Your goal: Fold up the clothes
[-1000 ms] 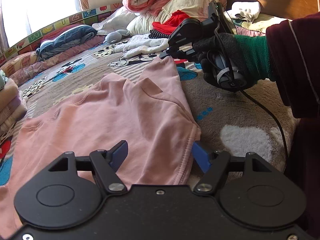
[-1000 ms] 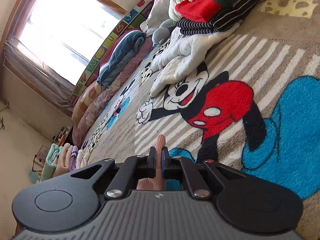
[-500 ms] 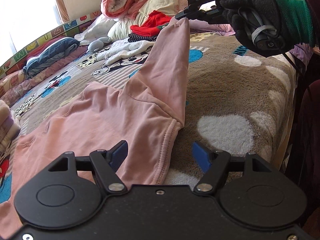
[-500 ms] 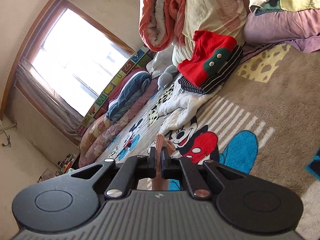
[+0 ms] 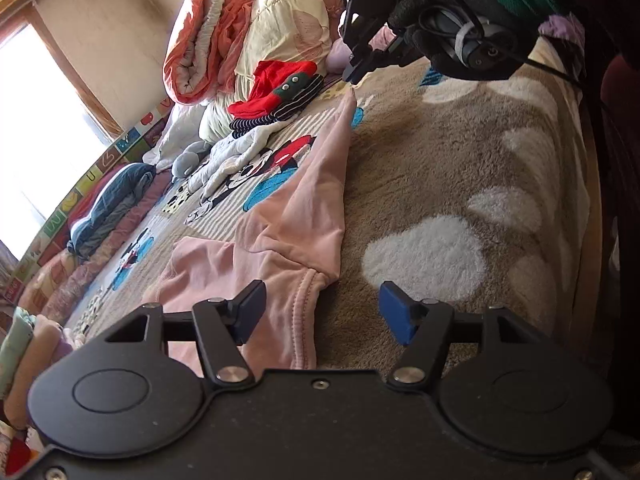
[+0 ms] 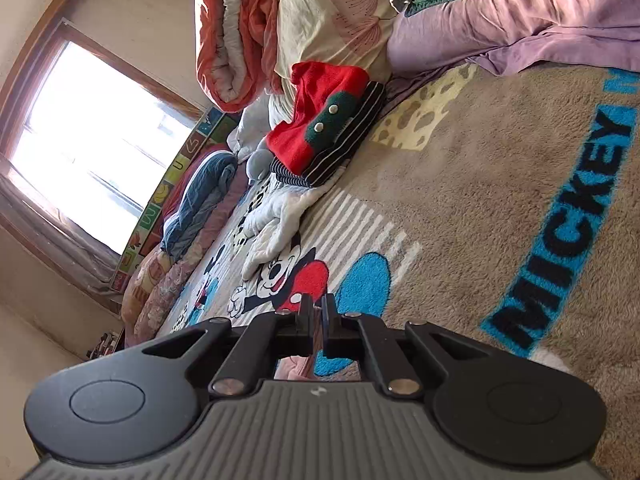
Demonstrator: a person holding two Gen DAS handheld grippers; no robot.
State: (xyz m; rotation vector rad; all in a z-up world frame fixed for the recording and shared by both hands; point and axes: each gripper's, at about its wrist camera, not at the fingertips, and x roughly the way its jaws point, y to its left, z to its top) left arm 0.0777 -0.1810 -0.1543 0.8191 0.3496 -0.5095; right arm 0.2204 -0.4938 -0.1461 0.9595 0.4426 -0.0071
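A bed (image 5: 460, 152) covered by a brown Mickey Mouse blanket (image 6: 500, 200) fills both views. At its head, rolled orange and cream quilts (image 5: 240, 40) are stacked, and a purple sheet (image 6: 520, 20) is seen bunched beside them in the right wrist view. Along the window side a folded blue quilt (image 5: 108, 208) is laid.

A pink long-sleeved top (image 5: 256, 256) is spread on the blanket, its body lying flat near the bed's edge and one sleeve stretched out toward the head of the bed, the cuff raised off the blanket. A folded red garment (image 6: 316, 120) is stacked on a striped one (image 6: 348, 140), with a white garment (image 6: 276, 216) spread just in front of them.

The left gripper (image 5: 320, 312) is held wide open with nothing between its blue pads (image 5: 248, 308); the hem of the pink top lies directly below it. The right gripper (image 5: 354, 70), gripped by a black-gloved hand (image 5: 444, 20), is seen with its fingers nearly closed at the sleeve's cuff; whether the cuff is pinched cannot be told from either view, though pink fabric is visible beneath the fingers in the right wrist view.
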